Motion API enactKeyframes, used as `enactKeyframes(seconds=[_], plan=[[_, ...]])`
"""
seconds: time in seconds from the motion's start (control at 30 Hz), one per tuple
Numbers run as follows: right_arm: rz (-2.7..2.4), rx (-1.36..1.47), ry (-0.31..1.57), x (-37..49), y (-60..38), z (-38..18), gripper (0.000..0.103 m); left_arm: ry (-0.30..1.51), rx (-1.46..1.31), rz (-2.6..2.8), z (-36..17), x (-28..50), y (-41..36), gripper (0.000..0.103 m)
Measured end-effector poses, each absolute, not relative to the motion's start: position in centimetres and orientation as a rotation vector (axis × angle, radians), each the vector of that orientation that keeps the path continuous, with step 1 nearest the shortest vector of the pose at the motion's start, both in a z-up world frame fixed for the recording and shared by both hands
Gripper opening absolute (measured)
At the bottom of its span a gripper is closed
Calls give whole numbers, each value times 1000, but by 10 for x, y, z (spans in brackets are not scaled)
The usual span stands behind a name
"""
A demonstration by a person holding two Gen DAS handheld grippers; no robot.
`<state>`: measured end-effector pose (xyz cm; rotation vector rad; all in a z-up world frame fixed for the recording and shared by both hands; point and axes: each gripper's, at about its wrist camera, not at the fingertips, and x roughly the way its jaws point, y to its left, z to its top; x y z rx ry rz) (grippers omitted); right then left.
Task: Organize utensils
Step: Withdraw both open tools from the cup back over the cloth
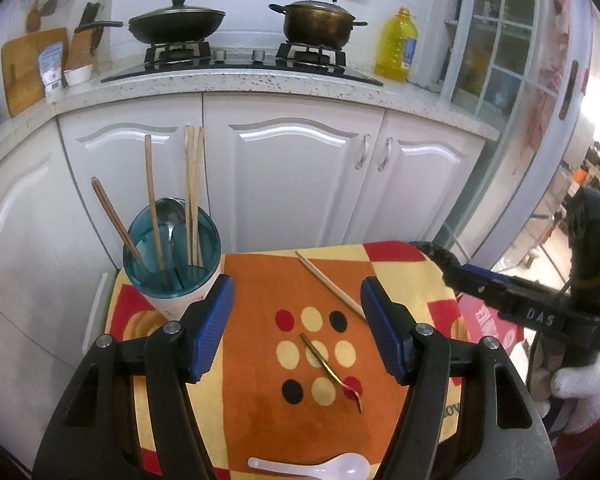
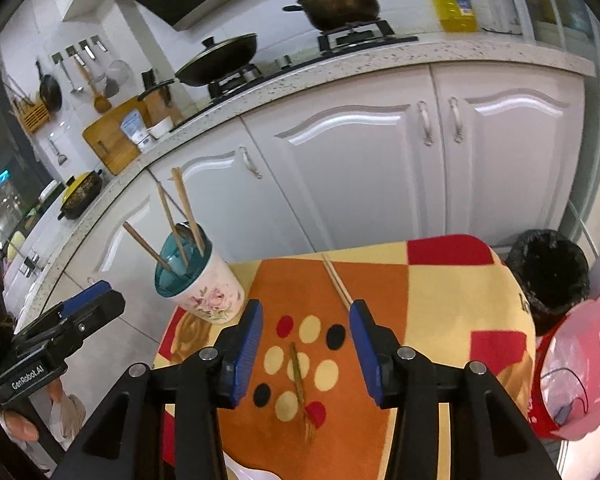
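**Teal holder half filled, three pieces left on the cloth**

Teal plastic rims the utensil holder (image 1: 172, 256), a white cup with a rose print that stands at the far left corner of the bench (image 1: 268, 412), on the orange, yellow and red checked cloth. Several wooden chopsticks (image 1: 152, 200) and a metal spoon (image 1: 171, 216) stand upright in its compartments, handles or tips up, so they lean against the dividers rather than lie loose. That corner spot probably keeps the holder out of the working space while staying within reach of both arms.

The left gripper (image 1: 296, 328) hovers above the middle of the cloth with its blue pads spread wide and nothing between them. Framed between those pads lies a small brass-coloured fork (image 1: 330, 368), tines toward the camera, flat on the spotted patch. Just beyond it, to the right, a single loose chopstick (image 1: 330, 282) lies diagonally toward the far edge. At the near edge a white ceramic soup spoon (image 1: 312, 468) rests on its back.

The right gripper (image 2: 306, 344) is also wide apart and empty, lined up over the same fork, which looks like the next pick. A black-lined bin (image 2: 548, 276) stands off the bench's right side.
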<state>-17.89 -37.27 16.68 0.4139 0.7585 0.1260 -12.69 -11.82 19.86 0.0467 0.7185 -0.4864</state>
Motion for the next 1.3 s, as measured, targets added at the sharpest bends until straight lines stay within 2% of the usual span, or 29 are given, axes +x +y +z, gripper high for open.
enactKeyframes(seconds=[1.0,1.3], plan=[[135,369,845,-159,-377,144,46,778,2,-459,170,-115,-100,65],[126,349,917,-132,-378,103,46,821,-26,-382,143,-101,-75,65]])
